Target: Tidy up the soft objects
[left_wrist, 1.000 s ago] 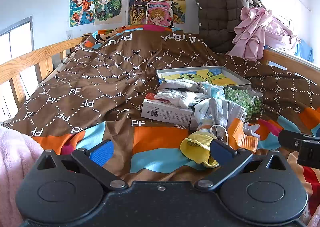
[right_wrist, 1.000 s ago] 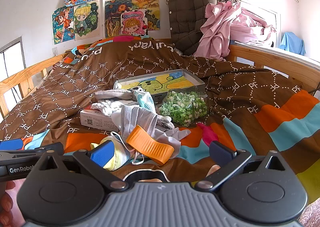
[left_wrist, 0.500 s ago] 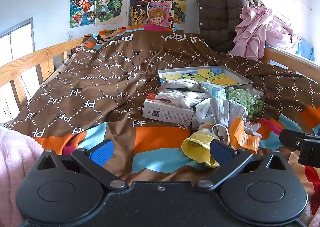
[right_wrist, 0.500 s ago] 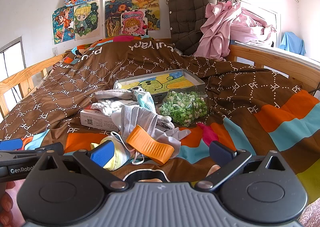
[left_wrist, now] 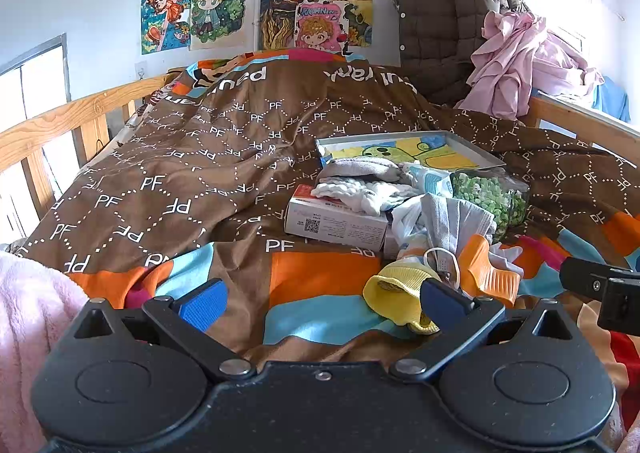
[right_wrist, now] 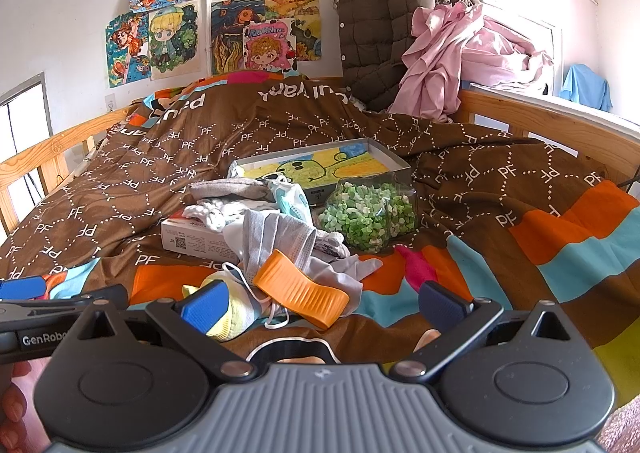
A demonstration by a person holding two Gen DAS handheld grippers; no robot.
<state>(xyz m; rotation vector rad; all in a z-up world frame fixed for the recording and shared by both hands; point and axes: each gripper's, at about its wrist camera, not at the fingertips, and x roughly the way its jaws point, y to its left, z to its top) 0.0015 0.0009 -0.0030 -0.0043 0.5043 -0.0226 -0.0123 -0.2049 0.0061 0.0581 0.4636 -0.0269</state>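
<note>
Both claws, left and right, hover level (jaws spread) before the yellow sock.

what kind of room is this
Most likely a child's bedroom. A wooden-railed bed under a brown patterned duvet fills the view, cartoon drawings cover the wall, and a quilted jacket hangs at the head.

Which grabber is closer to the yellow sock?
Probably the left gripper: its right finger overlaps the yellow sock. The right gripper looks similarly close, the sock behind its left finger. Both are open.
</note>
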